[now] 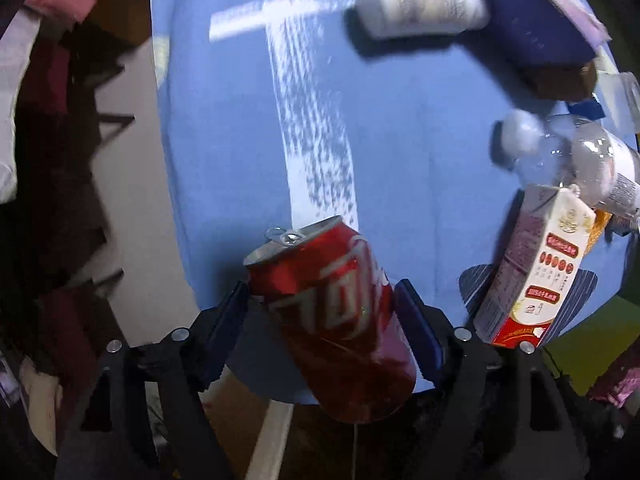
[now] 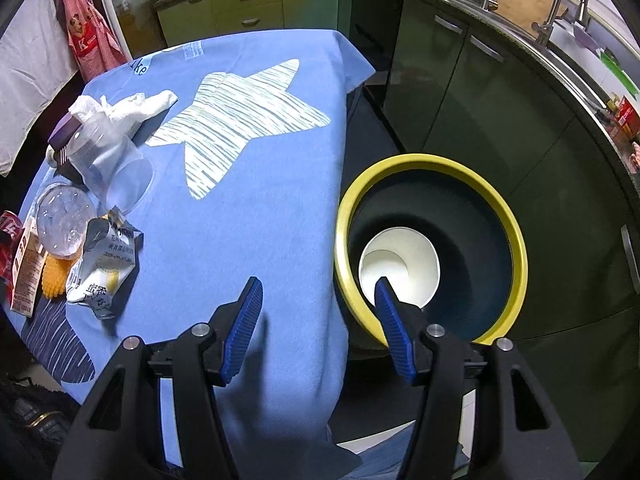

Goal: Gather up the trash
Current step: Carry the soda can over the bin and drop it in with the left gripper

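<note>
A dented red soda can [image 1: 332, 308] sits tilted between the blue pads of my left gripper [image 1: 322, 296], its pull-tab end pointing away over the blue tablecloth [image 1: 400, 160]. The can's lower end is blurred and the pads stand at its sides without squeezing it. My right gripper [image 2: 318, 288] is open and empty, straddling the table's edge, with one fingertip [image 2: 386, 296] over the yellow-rimmed bin [image 2: 516, 240]. A white paper cup [image 2: 404, 256] lies in the bin.
On the cloth lie a milk carton [image 1: 532, 272], a clear plastic bottle [image 1: 580, 160], a white bottle [image 1: 416, 2], a purple box [image 1: 536, 28], crumpled tissue [image 2: 124, 106], a clear cup [image 2: 112, 164] and a snack wrapper [image 2: 104, 264]. Green cabinets [image 2: 460, 92] stand behind the bin.
</note>
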Available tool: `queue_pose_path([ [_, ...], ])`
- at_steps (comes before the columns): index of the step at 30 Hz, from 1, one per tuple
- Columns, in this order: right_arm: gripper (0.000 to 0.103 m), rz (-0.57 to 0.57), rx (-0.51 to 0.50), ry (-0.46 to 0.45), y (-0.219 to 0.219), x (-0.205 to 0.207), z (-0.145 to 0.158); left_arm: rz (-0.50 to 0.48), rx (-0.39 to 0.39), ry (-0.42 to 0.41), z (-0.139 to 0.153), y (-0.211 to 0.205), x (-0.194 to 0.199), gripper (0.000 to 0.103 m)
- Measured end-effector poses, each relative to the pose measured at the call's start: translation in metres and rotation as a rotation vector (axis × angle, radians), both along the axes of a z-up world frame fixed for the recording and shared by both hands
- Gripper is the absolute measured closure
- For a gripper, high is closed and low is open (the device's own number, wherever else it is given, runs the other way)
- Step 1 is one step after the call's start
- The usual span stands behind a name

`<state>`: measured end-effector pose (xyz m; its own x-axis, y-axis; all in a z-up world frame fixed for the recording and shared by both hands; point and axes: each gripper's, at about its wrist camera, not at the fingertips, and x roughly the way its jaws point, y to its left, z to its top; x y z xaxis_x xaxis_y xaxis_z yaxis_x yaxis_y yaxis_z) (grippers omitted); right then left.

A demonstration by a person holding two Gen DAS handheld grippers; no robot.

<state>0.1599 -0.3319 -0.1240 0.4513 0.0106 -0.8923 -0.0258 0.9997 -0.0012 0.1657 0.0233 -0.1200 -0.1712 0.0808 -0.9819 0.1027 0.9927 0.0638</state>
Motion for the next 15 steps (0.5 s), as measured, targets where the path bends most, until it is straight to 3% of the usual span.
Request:
queue_pose_path([
  [4,0.046,0.003,0.004,0.004,0.0,0.002,-0.002,0.024,-0.014,0.05,-0.01,-0.002,-0.005,0.026],
  [10,0.046,0.01,0.015,0.004,0.001,0.005,-0.005,-0.016,0.016,0.106,-0.03,-0.007,-0.02,0.023],
  [15,0.046,0.009,0.023,0.0,-0.001,0.007,-0.005,-0.072,0.013,0.069,-0.027,-0.021,-0.027,0.025],
])
